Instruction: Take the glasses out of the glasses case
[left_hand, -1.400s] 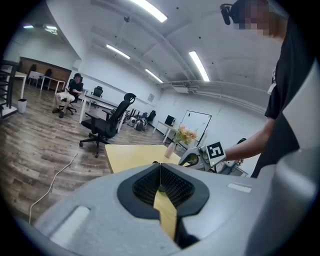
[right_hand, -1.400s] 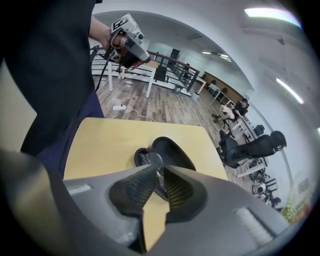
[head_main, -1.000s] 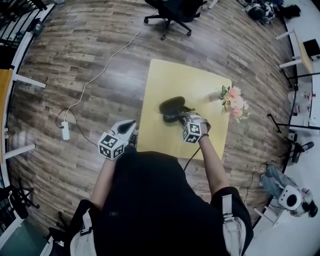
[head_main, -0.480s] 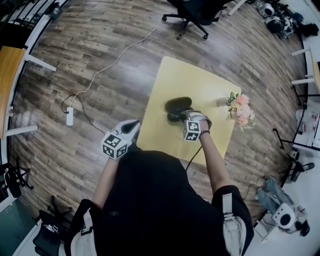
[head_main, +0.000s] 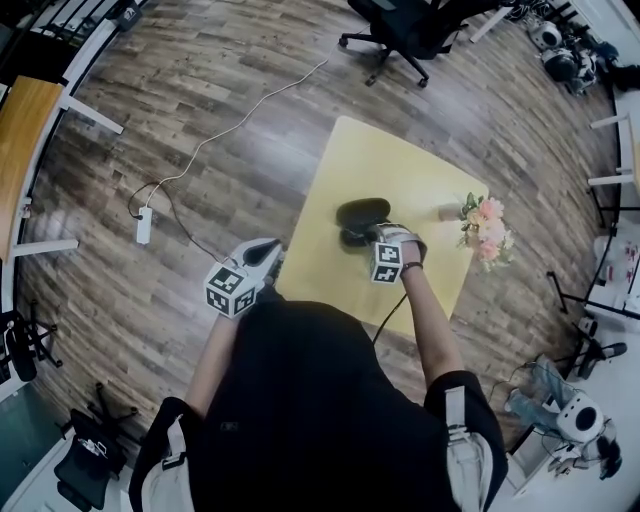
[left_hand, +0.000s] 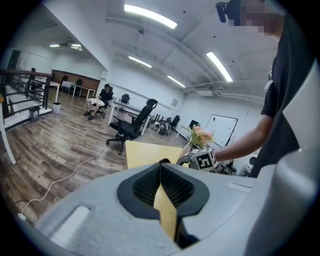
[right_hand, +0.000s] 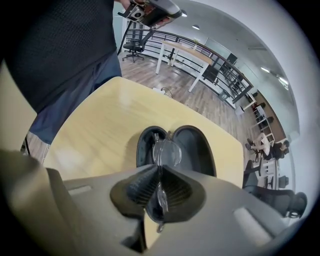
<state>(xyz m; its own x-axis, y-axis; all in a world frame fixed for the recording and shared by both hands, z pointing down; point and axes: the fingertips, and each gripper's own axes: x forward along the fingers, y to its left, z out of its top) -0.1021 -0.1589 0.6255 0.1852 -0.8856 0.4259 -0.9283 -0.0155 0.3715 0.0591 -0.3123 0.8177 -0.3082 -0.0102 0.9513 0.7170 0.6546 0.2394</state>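
Gripper on your left: clenched on nothing. In its own view the ribbed pads meet along one seam. It hangs just off the table's near-left edge, over the wood floor.
Table: yellow, ahead and to the right of that gripper. The left gripper view shows a yellow sliver in the gap under the closed pads.
Glasses case: dark, lying open on the table, well to the right of that gripper. The head view gives you only a dark shape, while the right gripper view shows both halves spread.
Glasses: on edge, with a clear lens just past the tips and over the open case. Only the right gripper view shows them, and it does not tell whether they touch the case.
Gripper on your right: pinched on the glasses, whose frame runs back between its pads. Its tips are right at the case.
Flowers: a pink bunch to the right of that gripper, apart from the case.
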